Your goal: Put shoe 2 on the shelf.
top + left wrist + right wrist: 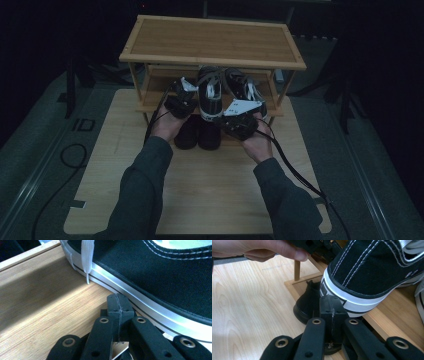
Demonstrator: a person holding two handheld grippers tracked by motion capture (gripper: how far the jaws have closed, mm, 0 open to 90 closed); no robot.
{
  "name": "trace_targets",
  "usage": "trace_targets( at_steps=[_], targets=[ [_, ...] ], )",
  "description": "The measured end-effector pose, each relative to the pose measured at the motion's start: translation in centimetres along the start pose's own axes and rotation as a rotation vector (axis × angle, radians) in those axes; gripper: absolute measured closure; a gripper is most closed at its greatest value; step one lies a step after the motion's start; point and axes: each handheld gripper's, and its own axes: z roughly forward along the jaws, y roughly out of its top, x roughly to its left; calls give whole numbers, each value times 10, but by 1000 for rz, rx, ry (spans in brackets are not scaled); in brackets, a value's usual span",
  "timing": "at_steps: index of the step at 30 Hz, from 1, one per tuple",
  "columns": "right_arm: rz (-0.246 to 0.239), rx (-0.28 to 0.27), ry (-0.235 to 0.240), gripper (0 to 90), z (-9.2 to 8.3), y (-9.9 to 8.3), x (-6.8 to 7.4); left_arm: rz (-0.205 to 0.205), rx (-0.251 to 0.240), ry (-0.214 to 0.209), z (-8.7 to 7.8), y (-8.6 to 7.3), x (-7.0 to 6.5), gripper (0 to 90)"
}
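Both sleeves enter bottom centre of the high view. Left gripper [181, 98] and right gripper [240, 118], mid-frame, have jaws pinched fully together, nothing between them. They flank the black-and-white sneaker [210, 95] on the rack's middle shelf [150, 102], its heel overhanging the front edge. Dark shoes [197, 134] sit below. Looks like a nudging step; next move probably needs a squeeze or push to seat the sneaker deeper.

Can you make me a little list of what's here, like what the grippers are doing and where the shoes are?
Rack: wooden shoe rack on a table
Middle shelf: black-and-white sneaker, heel toward the person
Bottom: black shoes
Left gripper: shut, holds nothing, beside the sneaker's sole
Right gripper: shut, holds nothing, at the sneaker's heel
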Motion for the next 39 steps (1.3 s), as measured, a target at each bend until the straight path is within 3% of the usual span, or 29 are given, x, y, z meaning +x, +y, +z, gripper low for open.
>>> trace_targets(
  at_steps=[3, 6, 7, 9, 10, 11, 14, 18, 22, 25, 28, 39],
  targets=[
    [6, 3, 3, 900, 0, 0, -1, 19, 10, 23, -2, -1, 1, 900],
    [15, -1, 4, 900, 0, -1, 0, 13, 14, 24, -4, -4, 6, 900],
    [15, -2, 4, 900, 0, -1, 0, -11, 3, 18, -4, -5, 6, 900],
    [16, -5, 6, 900, 0, -1, -1, 21, 38, 18, -6, -4, 8, 900],
    [16, -6, 8, 900, 1, -1, -1, 13, 35, 20, -5, -3, 8, 900],
    [18, -8, 9, 900, 1, 0, -1, -19, 7, 19, -3, -4, 5, 900],
    [19, -10, 1, 900, 5, 2, 1, -38, 2, 15, -3, -5, 6, 900],
    [33, -24, 12, 900, 8, 2, 0, -36, 6, 21, -3, -4, 5, 900],
    [11, -16, 5, 900, 12, 6, 2, -43, -1, 20, -3, -5, 5, 900],
    [-8, -5, -22, 900, 18, 11, 6, -49, -5, 17, -4, -6, 5, 900],
    [9, -3, -51, 900, 20, 11, 4, -53, -8, 11, -3, -6, 6, 900],
    [17, 2, -39, 900, 24, 13, 2, -50, -12, 6, -4, -6, 6, 900]
  ],
)
